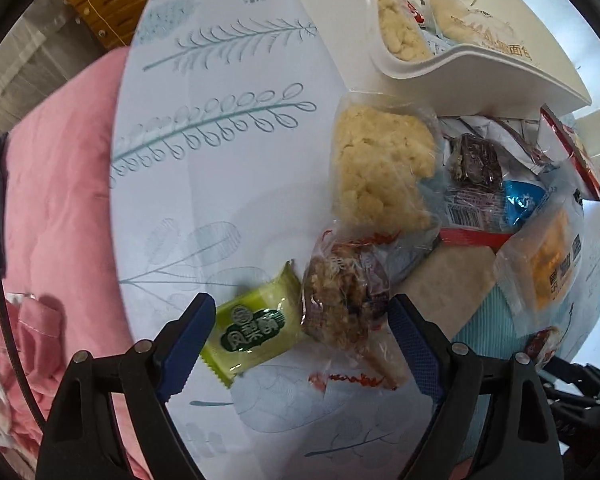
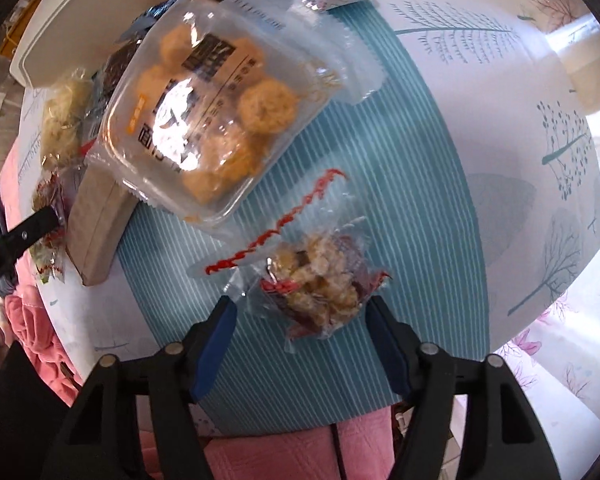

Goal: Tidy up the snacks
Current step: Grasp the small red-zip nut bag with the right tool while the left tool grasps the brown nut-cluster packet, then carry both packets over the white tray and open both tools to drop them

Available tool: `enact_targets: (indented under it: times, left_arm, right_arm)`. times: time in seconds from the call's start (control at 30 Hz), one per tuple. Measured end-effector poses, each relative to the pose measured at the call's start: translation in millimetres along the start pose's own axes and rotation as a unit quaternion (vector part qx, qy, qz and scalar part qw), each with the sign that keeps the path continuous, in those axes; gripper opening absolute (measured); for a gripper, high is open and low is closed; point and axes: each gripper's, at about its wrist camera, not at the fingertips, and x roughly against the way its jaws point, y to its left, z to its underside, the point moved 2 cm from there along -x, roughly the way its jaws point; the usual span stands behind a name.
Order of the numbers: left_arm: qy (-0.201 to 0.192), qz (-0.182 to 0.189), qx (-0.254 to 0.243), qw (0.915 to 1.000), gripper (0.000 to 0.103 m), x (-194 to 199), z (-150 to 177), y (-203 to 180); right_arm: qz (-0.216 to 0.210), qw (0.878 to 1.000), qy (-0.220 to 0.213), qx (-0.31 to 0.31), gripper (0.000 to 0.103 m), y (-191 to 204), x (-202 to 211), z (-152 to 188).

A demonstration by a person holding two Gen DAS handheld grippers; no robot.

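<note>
My right gripper [image 2: 302,322] pointed down, jaws apart around 1 nut cluster packet [image 2: 320,280], contact unclear. Left gripper [image 1: 300,332] stood wide over 2 packets [image 1: 300,320].

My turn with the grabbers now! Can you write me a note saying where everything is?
Left gripper: jaws open, over the green snack packet and a clear nutty snack pack.
Right gripper: jaws open, either side of a small clear snack pack, not squeezing it.
Done: two pale snack packs sit in the white bin.
Left: the cookie tub and the loose packs on the table.
</note>
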Motion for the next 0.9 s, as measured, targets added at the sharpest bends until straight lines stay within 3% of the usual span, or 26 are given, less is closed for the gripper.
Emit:
enact_targets:
  times: [0.27, 0.47, 0.6, 0.9]
  left_arm:
    - [0.002, 0.015, 0.003, 0.9999, 0.081, -12.2, -10.8, -1.2]
    - [0.002, 0.061, 0.024, 0.9979, 0.065, -14.8, -13.6, 3.5]
    - [-0.009, 0.079, 0.03, 0.9964, 0.042, -13.7, -10.5, 8.2]
    - [-0.006, 0.094, 0.066, 0.9934, 0.041, -9.8, 8.8, 27.3]
  right_arm:
    - [0.034, 0.999, 0.005, 0.012, 0.06, 8.4, -10.1, 1.4]
    - [0.041, 0.999, 0.004, 0.031, 0.059, 18.8, -11.1, -9.5]
    - [0.036, 0.998, -0.005, 0.055, 0.046, 37.4, -1.9, -20.1]
    - [0.052, 0.994, -0.021, 0.092, 0.04, 66.1, 3.2, -9.4]
